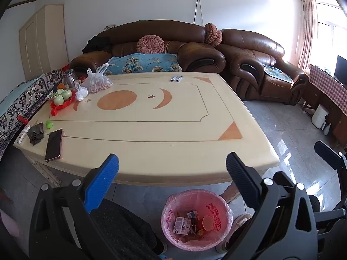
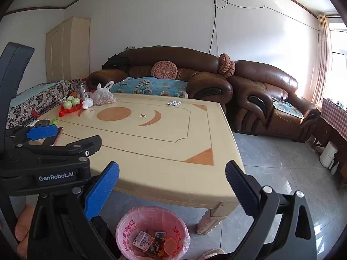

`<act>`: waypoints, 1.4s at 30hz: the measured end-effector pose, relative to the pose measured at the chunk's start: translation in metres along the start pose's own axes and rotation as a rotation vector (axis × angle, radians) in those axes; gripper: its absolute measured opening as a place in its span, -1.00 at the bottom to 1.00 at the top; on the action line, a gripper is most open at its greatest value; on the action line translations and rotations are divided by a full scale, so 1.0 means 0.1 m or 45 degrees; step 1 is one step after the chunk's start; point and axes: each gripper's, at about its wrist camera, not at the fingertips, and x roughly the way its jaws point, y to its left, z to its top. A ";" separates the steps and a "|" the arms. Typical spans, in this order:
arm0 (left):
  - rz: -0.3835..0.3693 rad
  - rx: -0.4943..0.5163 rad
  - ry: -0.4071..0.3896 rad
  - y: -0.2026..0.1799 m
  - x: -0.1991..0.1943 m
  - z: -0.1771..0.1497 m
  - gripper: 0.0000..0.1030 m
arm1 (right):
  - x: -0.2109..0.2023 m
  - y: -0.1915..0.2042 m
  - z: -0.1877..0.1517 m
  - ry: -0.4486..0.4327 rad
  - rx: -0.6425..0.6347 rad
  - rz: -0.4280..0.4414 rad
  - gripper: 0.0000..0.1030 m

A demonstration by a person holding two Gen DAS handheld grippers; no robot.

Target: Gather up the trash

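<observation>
A bin with a pink liner stands on the floor below the table's near edge; it holds small cartons, wrappers and an orange lid. It also shows in the right wrist view. My left gripper is open and empty, raised above the bin at the table edge. My right gripper is open and empty, to the right of the left one, whose body shows in its view. Two small blue-white wrappers lie at the table's far edge.
The cream table carries a phone, a dark crumpled cloth, a remote, a green clip, a red tray with green cups and a plastic bag of nuts. Brown sofas stand behind. Tiled floor is to the right.
</observation>
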 end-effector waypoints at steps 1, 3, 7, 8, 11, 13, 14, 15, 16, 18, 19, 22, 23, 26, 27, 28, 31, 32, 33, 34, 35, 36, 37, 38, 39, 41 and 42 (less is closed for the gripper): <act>0.013 0.000 -0.007 0.00 -0.01 -0.01 0.88 | -0.01 -0.01 0.00 -0.002 0.009 -0.003 0.86; 0.016 -0.005 -0.010 0.01 -0.03 0.00 0.88 | -0.03 -0.02 -0.01 -0.005 0.018 -0.017 0.86; 0.019 -0.024 0.008 0.04 -0.04 0.01 0.88 | -0.03 -0.05 -0.01 -0.004 0.038 -0.028 0.86; 0.022 -0.029 0.014 0.05 -0.04 0.02 0.88 | -0.03 -0.06 -0.01 -0.006 0.047 -0.030 0.86; 0.025 -0.037 0.021 0.08 -0.02 0.03 0.88 | -0.04 -0.12 0.00 -0.012 0.084 -0.041 0.86; 0.047 -0.026 0.009 0.07 -0.03 0.03 0.88 | -0.05 -0.16 0.00 -0.013 0.105 -0.051 0.86; 0.058 -0.018 0.004 0.07 -0.03 0.02 0.88 | -0.05 -0.18 0.01 -0.012 0.115 -0.053 0.86; 0.056 -0.010 0.005 0.06 -0.04 0.02 0.88 | -0.04 -0.19 0.02 -0.012 0.125 -0.056 0.86; 0.047 -0.002 0.004 0.05 -0.05 0.02 0.88 | -0.05 -0.21 0.02 -0.013 0.135 -0.061 0.86; 0.048 0.005 0.005 0.03 -0.06 0.02 0.88 | -0.06 -0.23 0.03 -0.020 0.146 -0.067 0.86; 0.041 0.008 0.004 0.03 -0.06 0.02 0.88 | -0.06 -0.23 0.03 -0.023 0.147 -0.071 0.86; 0.010 -0.002 0.006 0.04 -0.08 0.04 0.88 | -0.08 -0.25 0.04 -0.028 0.154 -0.081 0.86; -0.012 -0.010 0.009 0.05 -0.09 0.04 0.88 | -0.09 -0.26 0.04 -0.031 0.159 -0.083 0.86; -0.088 -0.037 0.029 0.09 -0.08 0.07 0.88 | -0.10 -0.27 0.05 -0.034 0.166 -0.086 0.86; -0.127 -0.041 0.046 0.11 -0.07 0.08 0.88 | -0.10 -0.28 0.06 -0.035 0.167 -0.090 0.86; -0.175 -0.051 0.057 0.13 -0.06 0.09 0.88 | -0.10 -0.28 0.06 -0.036 0.168 -0.094 0.86; -0.220 -0.067 0.067 0.15 -0.04 0.09 0.88 | -0.12 -0.30 0.07 -0.047 0.173 -0.100 0.86; -0.209 -0.063 0.066 0.15 -0.04 0.08 0.88 | -0.13 -0.29 0.07 -0.050 0.171 -0.102 0.86; -0.204 -0.061 0.066 0.14 -0.04 0.08 0.88 | -0.13 -0.29 0.07 -0.052 0.169 -0.105 0.86; -0.206 -0.062 0.061 0.14 -0.05 0.07 0.88 | -0.14 -0.29 0.07 -0.054 0.168 -0.107 0.86; -0.198 -0.058 0.056 0.13 -0.06 0.07 0.88 | -0.14 -0.29 0.08 -0.055 0.167 -0.105 0.86; -0.176 -0.050 0.053 0.11 -0.07 0.07 0.88 | -0.14 -0.29 0.08 -0.056 0.168 -0.104 0.86; -0.161 -0.047 0.046 0.10 -0.08 0.08 0.88 | -0.15 -0.29 0.08 -0.056 0.170 -0.101 0.86; -0.149 -0.044 0.038 0.10 -0.09 0.07 0.88 | -0.15 -0.30 0.08 -0.055 0.172 -0.098 0.86; -0.136 -0.038 0.035 0.09 -0.10 0.08 0.88 | -0.15 -0.30 0.08 -0.054 0.174 -0.094 0.86; -0.132 -0.028 0.028 0.07 -0.11 0.08 0.88 | -0.16 -0.30 0.09 -0.054 0.179 -0.091 0.86; -0.120 -0.026 0.027 0.06 -0.11 0.07 0.88 | -0.16 -0.30 0.09 -0.054 0.180 -0.090 0.86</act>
